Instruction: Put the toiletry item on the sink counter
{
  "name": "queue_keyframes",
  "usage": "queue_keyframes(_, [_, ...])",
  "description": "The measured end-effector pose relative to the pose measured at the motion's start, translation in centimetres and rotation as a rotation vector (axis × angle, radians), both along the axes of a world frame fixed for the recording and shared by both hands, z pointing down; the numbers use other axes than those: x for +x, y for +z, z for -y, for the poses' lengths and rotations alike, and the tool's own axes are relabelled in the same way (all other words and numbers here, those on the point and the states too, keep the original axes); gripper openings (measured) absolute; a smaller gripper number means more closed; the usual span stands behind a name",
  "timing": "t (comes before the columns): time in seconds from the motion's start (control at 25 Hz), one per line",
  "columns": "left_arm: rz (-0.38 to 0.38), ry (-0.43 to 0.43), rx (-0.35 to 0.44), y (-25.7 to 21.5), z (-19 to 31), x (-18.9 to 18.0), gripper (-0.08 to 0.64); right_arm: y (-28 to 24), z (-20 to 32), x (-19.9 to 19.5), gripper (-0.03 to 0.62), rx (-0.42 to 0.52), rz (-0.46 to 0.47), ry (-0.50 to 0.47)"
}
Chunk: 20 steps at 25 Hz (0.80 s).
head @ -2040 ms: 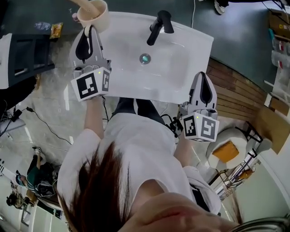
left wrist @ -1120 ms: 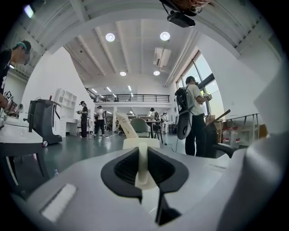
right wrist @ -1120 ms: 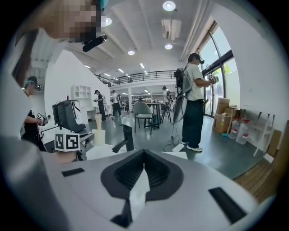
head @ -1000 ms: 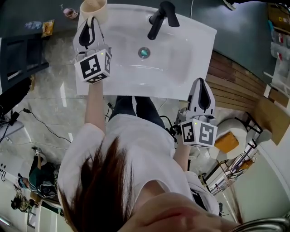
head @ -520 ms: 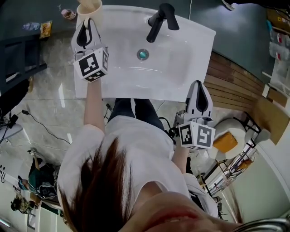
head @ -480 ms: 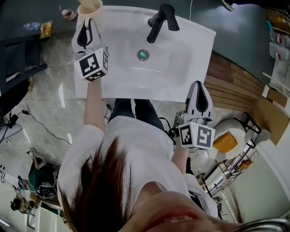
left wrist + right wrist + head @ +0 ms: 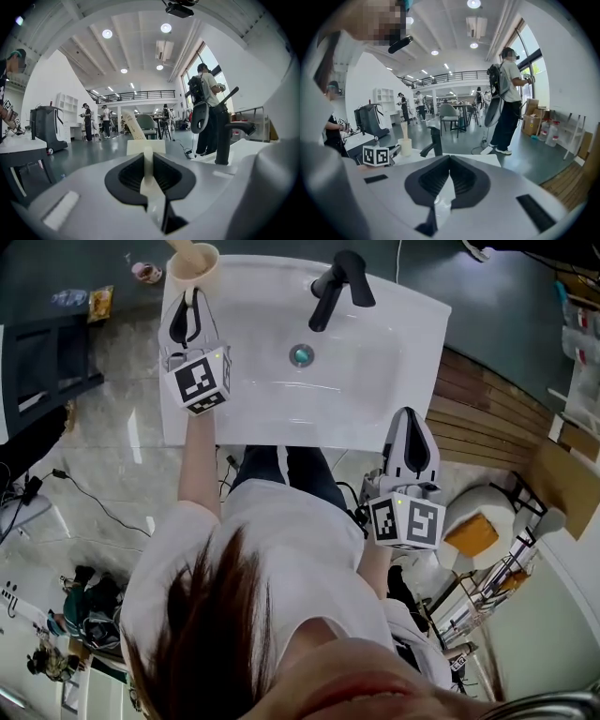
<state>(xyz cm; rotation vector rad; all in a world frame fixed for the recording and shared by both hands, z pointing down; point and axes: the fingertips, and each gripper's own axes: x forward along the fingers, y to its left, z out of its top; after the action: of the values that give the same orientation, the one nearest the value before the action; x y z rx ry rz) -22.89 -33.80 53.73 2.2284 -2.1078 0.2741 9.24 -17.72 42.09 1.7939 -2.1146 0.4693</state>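
Observation:
A beige cup (image 7: 192, 266) with a stick-like toiletry item standing in it is at the back left corner of the white sink counter (image 7: 375, 399). My left gripper (image 7: 190, 298) points at the cup and is shut on its handle. In the left gripper view the cream handle fills the gap between the jaws (image 7: 147, 154), and the cup (image 7: 146, 146) rises just beyond. Whether the cup rests on the counter I cannot tell. My right gripper (image 7: 412, 413) hovers off the counter's front right edge, shut and empty (image 7: 450, 159). It sees the cup (image 7: 404, 146) from across the basin.
A black faucet (image 7: 336, 287) stands at the back of the basin, with the drain (image 7: 301, 354) below it. On the floor to the left are a black shelf unit (image 7: 47, 371) and a snack packet (image 7: 97, 301). A white stool (image 7: 473, 532) is on the right. People stand in the hall behind.
My left gripper has sunk a little with the cup at the sink's back left corner. The right gripper has stayed where it was.

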Motion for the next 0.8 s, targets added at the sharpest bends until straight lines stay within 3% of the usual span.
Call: queue_keyframes(0.8, [0.004, 0.063, -0.159, 2.9, -1.1, -0.5, 0.046, 0.0, 1.1, -2.2, 0.005, 0.032, 0.045, -0.028])
